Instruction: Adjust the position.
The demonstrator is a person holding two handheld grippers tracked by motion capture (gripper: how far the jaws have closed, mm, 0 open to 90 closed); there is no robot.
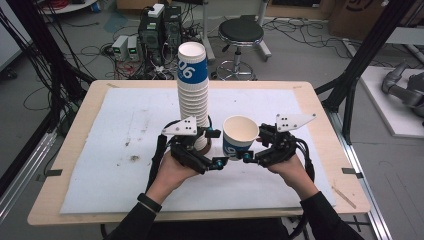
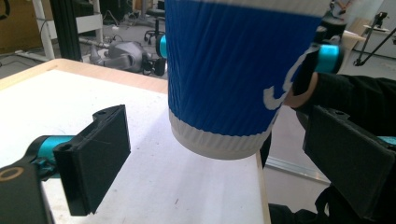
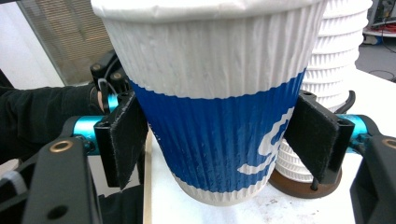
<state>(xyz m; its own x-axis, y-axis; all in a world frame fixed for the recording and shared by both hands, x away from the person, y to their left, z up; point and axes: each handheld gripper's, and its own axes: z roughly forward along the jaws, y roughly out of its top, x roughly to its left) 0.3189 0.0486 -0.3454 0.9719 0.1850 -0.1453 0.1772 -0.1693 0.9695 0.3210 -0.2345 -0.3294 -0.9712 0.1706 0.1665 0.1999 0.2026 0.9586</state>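
Jaws around cup (image 3: 212, 107) — stack (image 3: 336, 51) behind

A wooden table (image 1: 75, 127) topped with a stained white mat (image 1: 130, 130) stands in a workshop. On the floor beyond its far edge — a black round stool (image 1: 240, 31), computer towers (image 1: 159, 27) and tangled cables (image 1: 100, 50); black frame posts (image 1: 367, 47) rise at far right.
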